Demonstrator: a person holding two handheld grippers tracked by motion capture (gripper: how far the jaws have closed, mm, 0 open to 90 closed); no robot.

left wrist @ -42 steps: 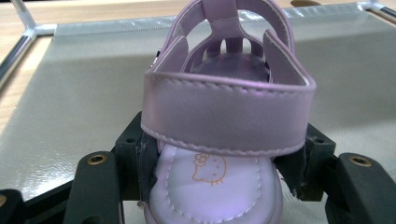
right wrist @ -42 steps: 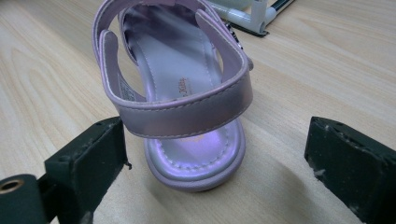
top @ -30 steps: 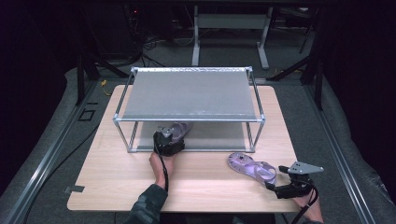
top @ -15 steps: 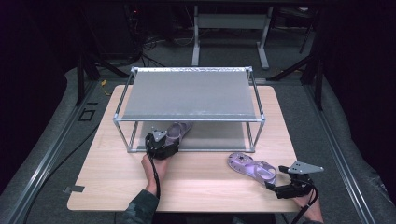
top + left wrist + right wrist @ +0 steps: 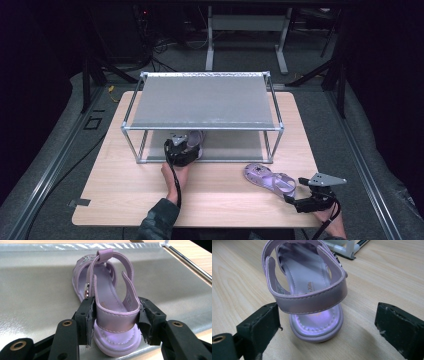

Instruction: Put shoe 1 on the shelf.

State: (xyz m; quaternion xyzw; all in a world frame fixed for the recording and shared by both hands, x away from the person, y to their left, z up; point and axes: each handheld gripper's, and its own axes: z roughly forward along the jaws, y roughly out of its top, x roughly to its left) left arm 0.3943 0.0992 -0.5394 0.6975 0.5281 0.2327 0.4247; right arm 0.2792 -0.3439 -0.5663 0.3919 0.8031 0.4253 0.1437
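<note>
In the high view, a wooden table [image 5: 210, 200] is seen bearing a metal-framed rack [image 5: 202, 102] with a grey shelf on top and another below. The left gripper [image 5: 186, 145] is reached into the lower level of the rack, where a purple sandal [image 5: 195, 140] lies on the lower shelf. A second sandal [image 5: 270, 179] lies flat on the table in front of the rack's right corner, and the right gripper [image 5: 295, 200] is held just behind its heel.

In the left gripper view, the heel strap of the purple sandal [image 5: 110, 302] is clamped between both pads, the jaws having just been closing onto it. Its sole rests on the grey shelf [image 5: 37, 290].

In the right gripper view, the second sandal [image 5: 309, 290] lies between widely parted jaws; neither pad is pressed against it.
</note>
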